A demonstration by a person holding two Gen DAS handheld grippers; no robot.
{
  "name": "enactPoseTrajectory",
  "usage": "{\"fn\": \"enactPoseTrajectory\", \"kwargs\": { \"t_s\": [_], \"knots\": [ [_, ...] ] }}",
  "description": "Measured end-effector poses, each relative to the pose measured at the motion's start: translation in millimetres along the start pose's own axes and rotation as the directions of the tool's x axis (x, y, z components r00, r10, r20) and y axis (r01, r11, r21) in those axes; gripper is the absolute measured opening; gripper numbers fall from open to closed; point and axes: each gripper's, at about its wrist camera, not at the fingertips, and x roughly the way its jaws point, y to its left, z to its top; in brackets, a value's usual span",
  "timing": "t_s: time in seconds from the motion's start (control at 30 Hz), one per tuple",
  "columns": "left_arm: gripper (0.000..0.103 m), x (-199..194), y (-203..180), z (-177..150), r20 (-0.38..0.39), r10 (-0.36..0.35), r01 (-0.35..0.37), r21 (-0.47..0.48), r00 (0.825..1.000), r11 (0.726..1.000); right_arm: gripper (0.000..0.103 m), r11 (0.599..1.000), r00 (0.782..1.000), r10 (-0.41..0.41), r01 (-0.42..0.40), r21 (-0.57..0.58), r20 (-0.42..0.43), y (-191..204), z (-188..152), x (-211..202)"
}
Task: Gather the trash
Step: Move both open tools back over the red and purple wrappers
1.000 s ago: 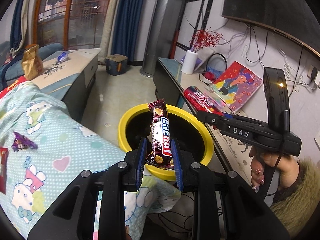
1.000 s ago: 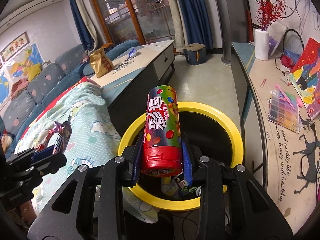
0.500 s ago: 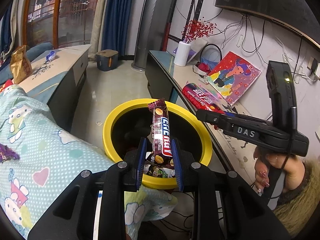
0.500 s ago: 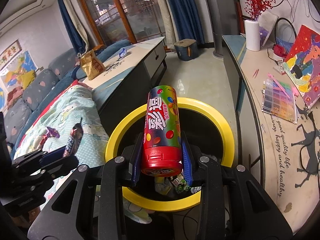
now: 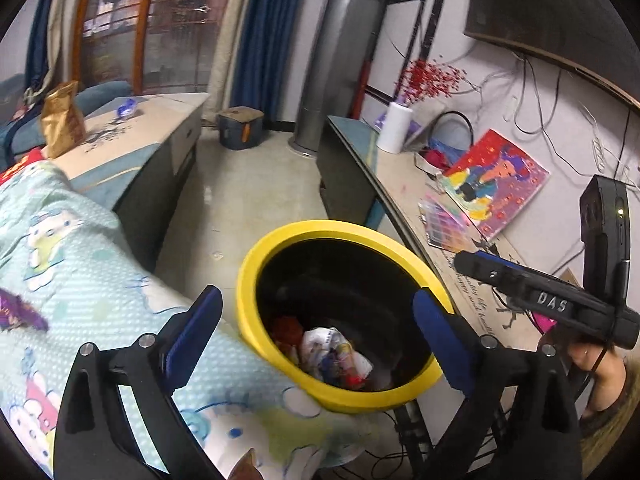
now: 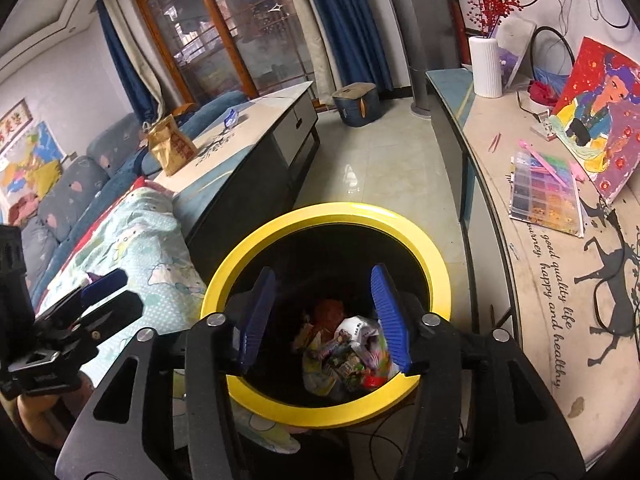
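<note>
Trash (image 6: pixel 344 352): a heap of crumpled wrappers and packets lying in the bottom of the yellow-rimmed bin (image 6: pixel 436 264), which stands on the floor between the bed's patterned blanket (image 5: pixel 80 280) and the long tabletop (image 6: pixel 552 280) by the wall. More pieces look uncollected: a purple wrapper (image 5: pixel 20 314) on the blanket at the left edge of the left view, a brown snack bag (image 6: pixel 170 150) and a small blue wrapper (image 6: pixel 232 117) on the far low tabletop (image 6: pixel 256 120).

Left tool (image 5: pixel 316 332): jaws spread wide, nothing between them, hovering over the bin's near rim. Right tool (image 6: pixel 324 316): jaws also parted and empty, directly above the bin mouth.

Handling, judged: the wrappers are light, thin and crinkly, likely slick foil; they will collapse and slide in a pinch. Best taken at a raised fold or twisted end, jaws closing flat across it. The snack bag seems stiffer and stands upright; its folded top edge offers the surest hold, though it may tip if nudged.

Hard to make out: individual items in the bin merge into one tangle, and a reddish shape behind the heap cannot be identified. The purple wrapper is blurred and partly cut off by the frame. Whether the snack bag is empty cannot be told. Bed area beyond the left tool is hidden in the right view.
</note>
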Motion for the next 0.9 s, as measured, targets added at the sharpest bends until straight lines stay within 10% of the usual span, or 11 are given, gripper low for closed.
{"fn": "enactPoseTrajectory", "kwargs": {
  "t_s": [0.9],
  "knots": [
    [0.094,-114.7,95.5,-21.1,0.134,0.304,-0.278,-0.184,0.943,0.943,0.056,0.935,0.975,0.222,-0.218,-0.279,-0.017,130.4,-14.2,-19.7]
  ]
}}
